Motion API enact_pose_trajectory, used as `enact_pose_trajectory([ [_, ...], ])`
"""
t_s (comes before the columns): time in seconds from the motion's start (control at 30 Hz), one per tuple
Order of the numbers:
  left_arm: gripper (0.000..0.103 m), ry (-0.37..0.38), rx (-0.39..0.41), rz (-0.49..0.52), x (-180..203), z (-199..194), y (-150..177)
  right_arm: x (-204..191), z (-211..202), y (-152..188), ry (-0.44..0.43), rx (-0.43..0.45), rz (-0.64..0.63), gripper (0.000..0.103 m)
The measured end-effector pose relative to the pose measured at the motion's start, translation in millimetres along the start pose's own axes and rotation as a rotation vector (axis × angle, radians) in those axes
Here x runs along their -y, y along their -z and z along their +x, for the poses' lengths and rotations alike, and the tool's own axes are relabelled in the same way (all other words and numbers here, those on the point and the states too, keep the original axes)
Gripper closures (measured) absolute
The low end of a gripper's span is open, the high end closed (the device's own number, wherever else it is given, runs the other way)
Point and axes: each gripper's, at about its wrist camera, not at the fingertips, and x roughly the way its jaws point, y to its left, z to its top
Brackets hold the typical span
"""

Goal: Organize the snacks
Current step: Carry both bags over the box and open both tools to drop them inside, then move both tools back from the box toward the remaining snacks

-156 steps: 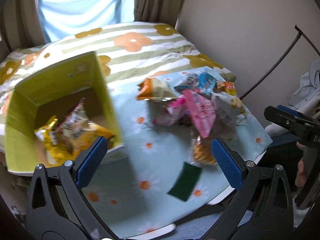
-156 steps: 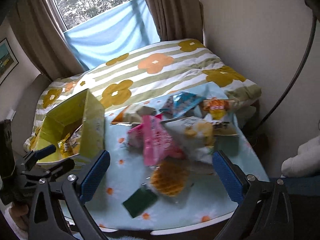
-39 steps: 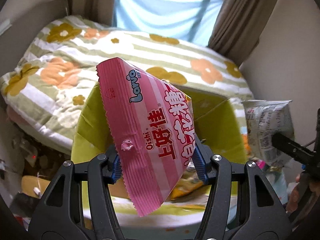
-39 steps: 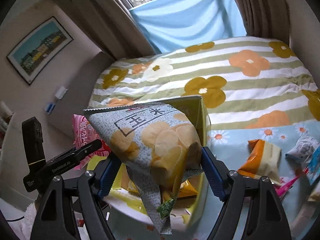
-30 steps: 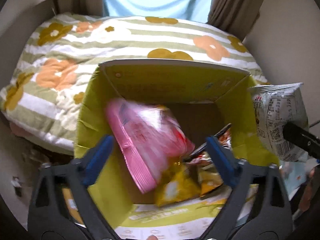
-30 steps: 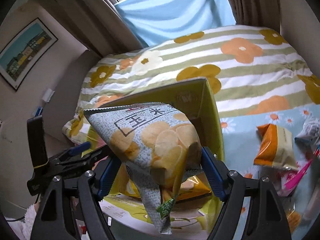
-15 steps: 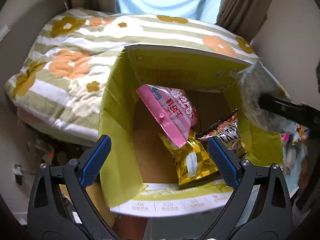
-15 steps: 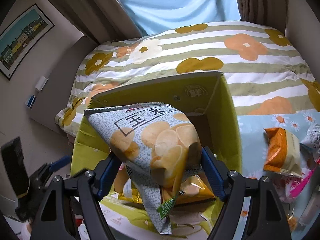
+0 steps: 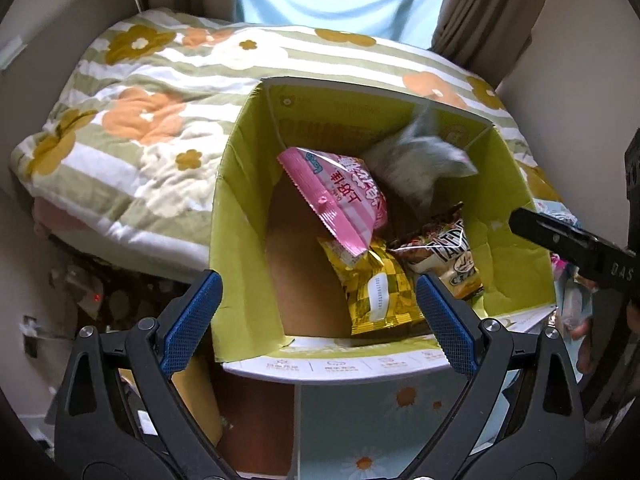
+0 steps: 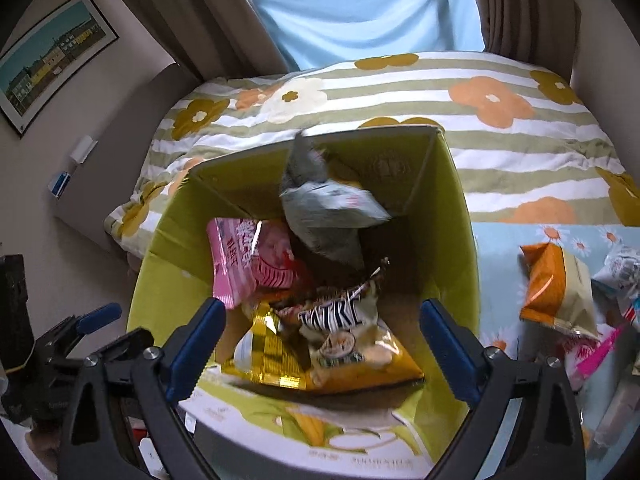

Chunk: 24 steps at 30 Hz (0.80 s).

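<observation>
2 tools (image 9: 316,324) (image 10: 322,344) open, grey bag (image 10: 328,216) over box (image 10: 448,200)

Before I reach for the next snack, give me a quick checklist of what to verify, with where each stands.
1. Right gripper clear of the grey chip bag: ok, jaws opening, nothing between them.
2. Left gripper empty: ok, open.
3. Grey bag settled in the yellow-green cardboard box: cannot tell, blurred.
4. Pink striped snack packet inside box: ok.
5. Snacks left on the daisy-print tablecloth: ok, orange-and-cream packet waiting.
</observation>
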Motion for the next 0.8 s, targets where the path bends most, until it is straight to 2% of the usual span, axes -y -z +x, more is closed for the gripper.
enact_pose_trajectory([
  [0.23, 0.006, 0.047, 0.021, 0.017, 10.9, -6.6, -1.5, -2.0, -30.9, 10.3, 0.007, 0.034, 0.013, 0.007],
  [0.4, 0.006, 0.096, 0.036, 0.063, 27.5, -9.3, -3.4, 3.8, -50.2, 18.2, 0.059, 0.079, 0.053, 0.007],
  [0.6, 0.006, 0.178, 0.051, 0.145, 65.6, -11.8, -1.8, 23.8, -79.4, 35.0, 0.119, 0.127, 0.118, 0.007],
  [0.8, 0.006, 0.220, 0.053, 0.194, 108.8, -16.9, 2.1, 60.7, -117.7, 48.9, 0.136, 0.198, 0.197, 0.007],
])
